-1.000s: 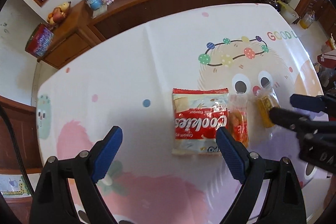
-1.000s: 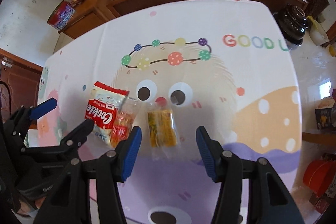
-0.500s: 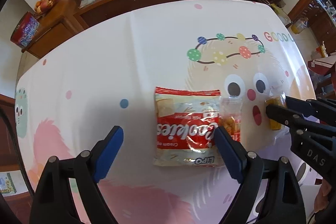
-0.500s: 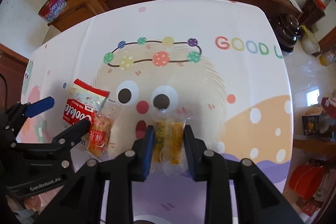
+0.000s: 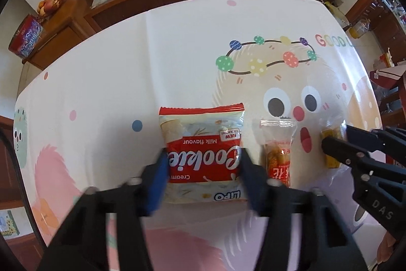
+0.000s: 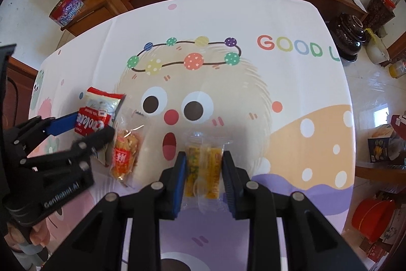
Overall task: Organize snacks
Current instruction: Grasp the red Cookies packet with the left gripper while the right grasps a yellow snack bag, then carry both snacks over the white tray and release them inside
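Both tongs gripping; left tongs [image 5: 203, 164] closing on cookie packet [image 5: 201, 141]; right tongs [image 6: 203, 166] clamp yellow snack [image 6: 203, 164]

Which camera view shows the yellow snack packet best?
The right wrist view: the yellow snack packet lies centred there, both bars visible. In the left wrist view only its edge shows, behind the right claw.

The left tool [image 5: 203, 169] pointed steeply down, and its jaws were closing, with the cookie packet [image 5: 203, 151] between the blue pads, which touched its two sides. The right tool [image 6: 204, 166] also pointed steeply down, and its jaws were pressed against the two sides of the yellow snack packet [image 6: 203, 164]. Both tools stood side by side, near each other.
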The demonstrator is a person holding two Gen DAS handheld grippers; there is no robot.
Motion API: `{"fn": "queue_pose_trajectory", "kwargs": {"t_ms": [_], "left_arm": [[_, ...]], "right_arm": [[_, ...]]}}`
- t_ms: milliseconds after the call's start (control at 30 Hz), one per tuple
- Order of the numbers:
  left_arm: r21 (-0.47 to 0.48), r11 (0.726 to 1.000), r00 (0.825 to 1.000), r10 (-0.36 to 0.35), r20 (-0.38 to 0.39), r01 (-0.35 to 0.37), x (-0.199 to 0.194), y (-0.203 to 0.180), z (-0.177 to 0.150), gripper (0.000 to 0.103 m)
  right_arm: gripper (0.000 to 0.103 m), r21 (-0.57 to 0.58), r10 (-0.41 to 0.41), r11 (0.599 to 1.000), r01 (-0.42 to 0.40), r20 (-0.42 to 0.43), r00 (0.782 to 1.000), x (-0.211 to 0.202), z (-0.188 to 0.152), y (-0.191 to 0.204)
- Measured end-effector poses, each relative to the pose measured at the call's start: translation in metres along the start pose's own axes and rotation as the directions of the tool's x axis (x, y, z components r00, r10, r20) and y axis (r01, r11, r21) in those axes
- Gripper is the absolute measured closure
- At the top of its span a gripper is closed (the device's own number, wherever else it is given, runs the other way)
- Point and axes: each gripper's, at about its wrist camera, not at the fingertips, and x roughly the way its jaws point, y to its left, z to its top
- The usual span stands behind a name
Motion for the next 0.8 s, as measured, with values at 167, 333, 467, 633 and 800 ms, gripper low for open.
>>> {"fn": "queue_pose_trajectory", "kwargs": {"t_ms": [167,333,467,633,800], "left_arm": [[-0.047,0.998,0.999,0.045,0.025,-0.044,-0.01,0.007,-0.005,0.059],[-0.058,0.996,0.994,0.076,0.085,-0.071,-0.05,0.013,-0.023,0.059],[-0.033,0.995,0.983,0.1,0.151,-0.096,-0.097,0.008,-0.047,0.059],[-0.018,0.995,0.966,0.1,0.237,-0.099,-0.158,-0.001,-0.084,0.059],[-0.018,0.995,0.946,0.102,0.307,-0.102,-0.212,-0.007,-0.124,0.059]], "right_arm": [[0.076,0.011,0.025,1.0,-0.025,-0.012,1.0,-0.005,-0.006,0.002],[0.076,0.008,0.047,0.999,-0.047,0.024,0.999,-0.033,-0.018,0.008],[0.076,-0.003,0.075,0.997,-0.075,0.081,0.994,-0.072,-0.033,0.017],[0.076,-0.027,0.106,0.994,-0.103,0.153,0.983,-0.123,-0.059,0.03],[0.076,-0.052,0.134,0.991,-0.126,0.224,0.965,-0.173,-0.094,0.036]]}}
